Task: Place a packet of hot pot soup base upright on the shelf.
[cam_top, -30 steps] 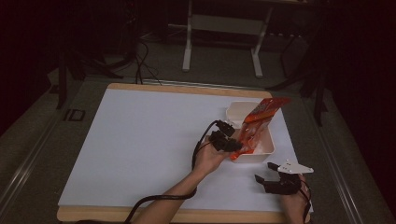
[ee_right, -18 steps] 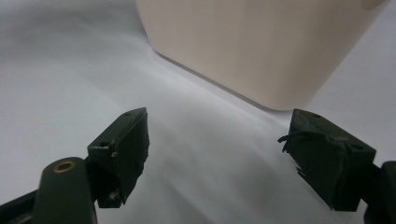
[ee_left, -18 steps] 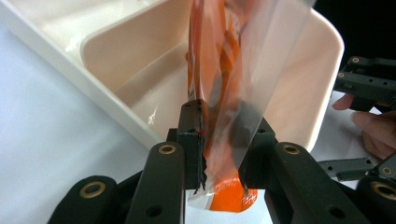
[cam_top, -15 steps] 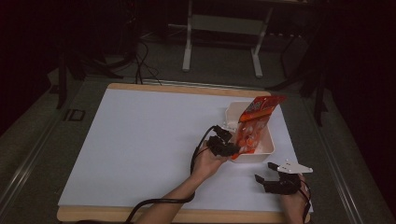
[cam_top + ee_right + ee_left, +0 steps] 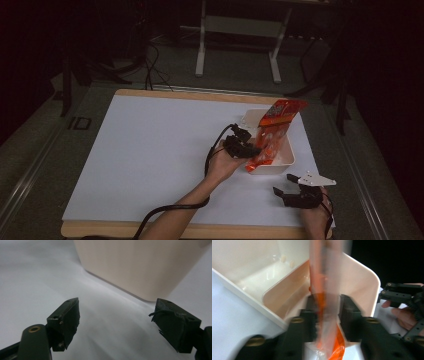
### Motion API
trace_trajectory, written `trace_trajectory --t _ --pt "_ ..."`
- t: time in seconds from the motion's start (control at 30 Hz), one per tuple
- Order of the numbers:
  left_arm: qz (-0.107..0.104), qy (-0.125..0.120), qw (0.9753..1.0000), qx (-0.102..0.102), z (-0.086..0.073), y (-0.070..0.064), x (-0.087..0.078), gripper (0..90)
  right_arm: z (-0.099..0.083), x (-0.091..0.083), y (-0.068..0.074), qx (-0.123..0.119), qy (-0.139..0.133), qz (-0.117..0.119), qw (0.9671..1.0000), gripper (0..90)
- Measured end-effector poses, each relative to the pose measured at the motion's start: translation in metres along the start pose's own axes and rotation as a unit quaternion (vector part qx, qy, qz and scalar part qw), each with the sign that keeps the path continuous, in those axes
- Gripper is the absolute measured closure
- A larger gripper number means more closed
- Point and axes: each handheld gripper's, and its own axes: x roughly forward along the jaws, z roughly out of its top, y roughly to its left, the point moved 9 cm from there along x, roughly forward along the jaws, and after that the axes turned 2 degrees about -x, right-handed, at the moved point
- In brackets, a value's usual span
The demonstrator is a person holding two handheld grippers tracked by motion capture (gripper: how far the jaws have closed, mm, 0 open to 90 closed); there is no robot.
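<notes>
While left gripper (image 5: 327, 315) pinches packet (image 5: 324, 290), bin (image 5: 140, 265) looms.

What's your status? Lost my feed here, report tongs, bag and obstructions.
Left tongs shut on orange snack bag, bag tilted over cream tub. Right tongs open, empty, on the white mat near the tub. Nothing in the way.

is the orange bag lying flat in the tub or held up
Held up: the left claw pinches the orange bag on end, tilted, over the tub.
</notes>
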Motion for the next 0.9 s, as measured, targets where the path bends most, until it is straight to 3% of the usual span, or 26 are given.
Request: trace_trajectory --t 0.1,0.17,0.37,0.57,0.67,0.73,0.9 --pt "0.005 0.004 1.0000 -0.007 -0.005 -0.006 0.003 76.2 0.000 0.000 0.000 0.001 0.001 0.000 1.0000 20.8" --pt "0.016 0.007 0.9998 0.000 -0.007 -0.008 0.004 77.0 0.000 0.001 0.000 0.000 0.003 -0.001 1.0000 20.8" --pt "0.022 0.004 0.9997 -0.001 -0.016 -0.009 0.008 79.9 -0.001 0.001 -0.002 0.002 0.007 -0.008 0.9999 20.9" --pt "0.025 0.025 0.9994 -0.006 -0.027 0.000 0.010 84.8 -0.001 0.002 -0.002 0.003 0.008 -0.010 0.9999 20.8" --pt "0.016 0.023 0.9995 -0.013 -0.030 0.003 0.010 89.1 -0.001 0.002 -0.002 0.004 0.009 -0.009 0.9999 20.8" --pt "0.038 0.030 0.9987 0.017 -0.029 0.000 0.011 89.4 -0.001 0.001 -0.002 0.004 0.008 -0.008 0.9999 20.8" --pt "0.058 0.049 0.9960 0.047 -0.030 -0.002 0.011 90.0 -0.001 0.002 -0.002 0.005 0.009 -0.008 0.9999 20.8"
